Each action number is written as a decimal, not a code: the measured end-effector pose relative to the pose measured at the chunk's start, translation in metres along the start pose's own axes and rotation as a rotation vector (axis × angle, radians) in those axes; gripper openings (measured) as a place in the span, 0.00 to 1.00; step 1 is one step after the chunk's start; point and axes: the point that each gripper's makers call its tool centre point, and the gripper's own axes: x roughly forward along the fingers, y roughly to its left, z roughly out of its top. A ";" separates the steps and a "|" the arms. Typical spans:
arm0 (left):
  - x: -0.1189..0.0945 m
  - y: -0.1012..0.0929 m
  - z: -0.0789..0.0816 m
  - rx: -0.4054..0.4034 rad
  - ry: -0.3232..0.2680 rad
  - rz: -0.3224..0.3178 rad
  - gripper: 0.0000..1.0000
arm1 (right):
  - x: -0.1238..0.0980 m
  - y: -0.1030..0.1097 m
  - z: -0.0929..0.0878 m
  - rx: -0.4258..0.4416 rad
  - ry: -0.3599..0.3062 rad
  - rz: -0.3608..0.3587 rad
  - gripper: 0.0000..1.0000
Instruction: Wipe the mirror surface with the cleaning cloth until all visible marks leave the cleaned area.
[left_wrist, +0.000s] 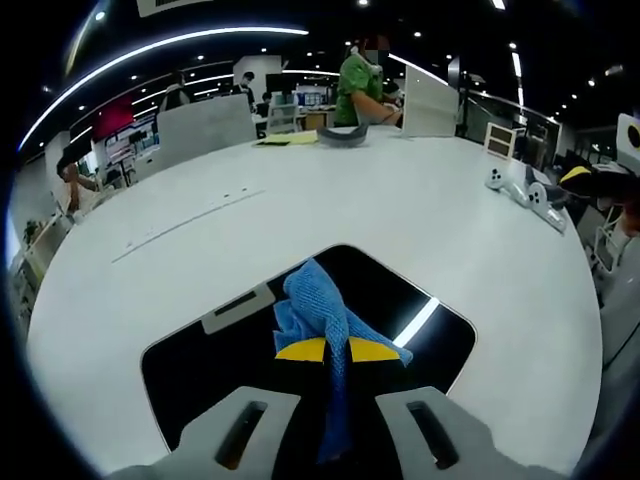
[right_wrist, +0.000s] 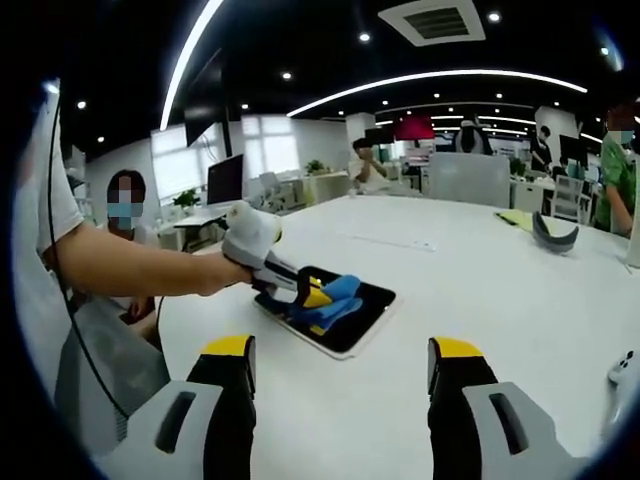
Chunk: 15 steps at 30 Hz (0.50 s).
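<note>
A dark mirror (left_wrist: 405, 292) in a white frame lies flat on the white table (left_wrist: 420, 200). My left gripper (left_wrist: 335, 351) is shut on a blue cleaning cloth (left_wrist: 314, 300), and its yellow tips press the cloth onto the glass near the mirror's middle. The glass reflects a bright ceiling strip. In the right gripper view the mirror (right_wrist: 368, 312) sits ahead at centre, with the cloth (right_wrist: 338, 293) and the hand-held left gripper (right_wrist: 310, 296) on it. My right gripper (right_wrist: 343, 352) hovers open over bare table, short of the mirror, with nothing between its fingers.
A grey curved object (left_wrist: 342, 137) and yellow papers (left_wrist: 286, 140) lie at the table's far edge. White devices (left_wrist: 528, 190) rest near the right edge. A person in green (left_wrist: 358, 88) stands beyond, and others sit around the office. White partitions (left_wrist: 205, 125) stand behind the table.
</note>
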 end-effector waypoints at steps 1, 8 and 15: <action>0.000 0.000 0.000 -0.001 0.000 -0.001 0.03 | 0.000 0.000 0.000 0.000 0.000 0.000 0.69; 0.005 -0.004 0.003 -0.001 0.003 -0.010 0.03 | 0.004 -0.002 0.002 0.001 -0.002 0.000 0.69; 0.007 -0.007 0.005 -0.010 -0.001 -0.010 0.03 | 0.002 -0.002 0.002 0.002 -0.003 -0.005 0.68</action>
